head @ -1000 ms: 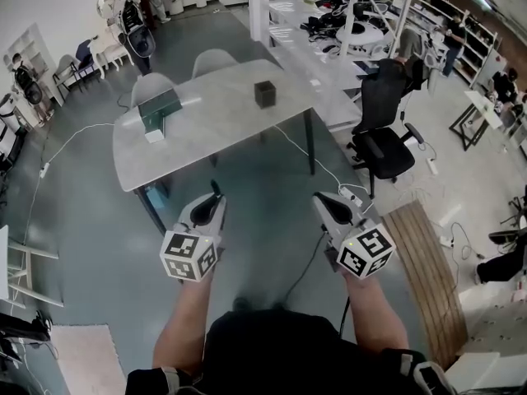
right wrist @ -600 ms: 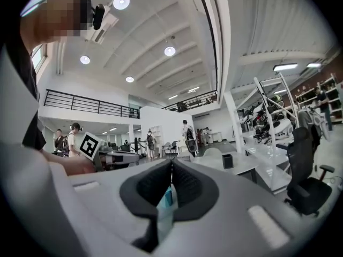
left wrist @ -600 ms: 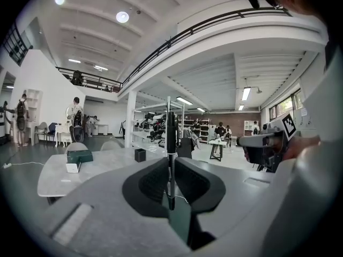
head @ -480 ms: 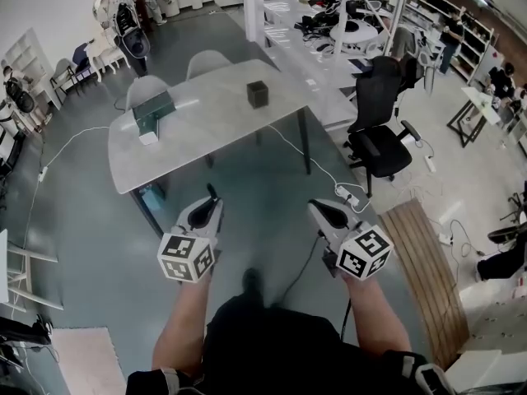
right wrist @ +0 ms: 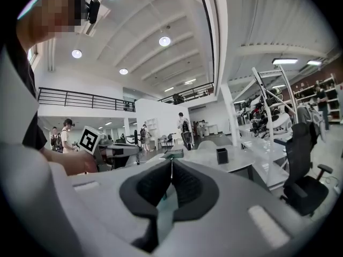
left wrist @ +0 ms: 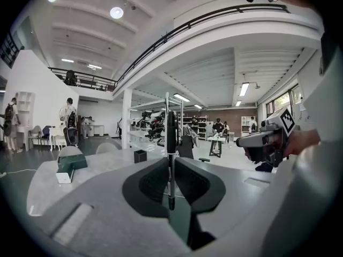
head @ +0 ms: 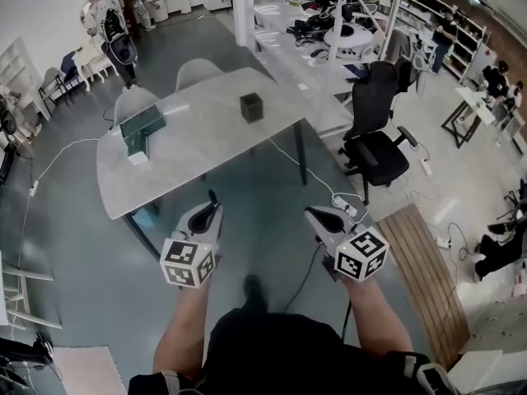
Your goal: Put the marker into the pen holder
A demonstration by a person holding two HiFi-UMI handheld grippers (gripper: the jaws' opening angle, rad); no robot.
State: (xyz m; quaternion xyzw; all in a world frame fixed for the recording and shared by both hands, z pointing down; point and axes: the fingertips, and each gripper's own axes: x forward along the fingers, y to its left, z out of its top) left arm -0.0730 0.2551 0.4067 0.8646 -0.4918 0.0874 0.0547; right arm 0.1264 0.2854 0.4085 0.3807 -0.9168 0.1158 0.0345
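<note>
Well short of the table point(head: 177, 167), the person stands on open floor with both grippers held out in front, so the approach is not yet made.

**Left gripper** point(head: 212, 211): jaws narrow and clamped on the marker point(left wrist: 171, 143), a slim dark pen standing upright across the pads. Most of its length rises above the jaws and a shorter part hangs below.

**Right gripper** point(head: 314, 215): jaws brought together, nothing between them.

**Pen holder** point(head: 251, 106): a small dark open-topped cube, standing towards the far side of the tabletop, well apart from the marker. A green box point(head: 140, 127) lies at the table's other end, clear of it.

**Assessment:** the task is at the carrying stage, and insertion has not begun.

**Risks noted:**
- The marker is pinched at one narrow point with a long part above it. A knock on the holder's rim could swing it in the pads or pull it loose.
- The holder looks small and light. Lowering the marker off-centre would likely push or tip the holder rather than go in.
- The holder sits far from the near edge. A long reach over the table would make alignment harder.
- A white cable point(head: 290, 161) trails over the floor from the table, and an office chair point(head: 375, 146) stands at the right. Either could snag a step on the way in.
- The free gripper is close alongside and could bump the marker.
</note>
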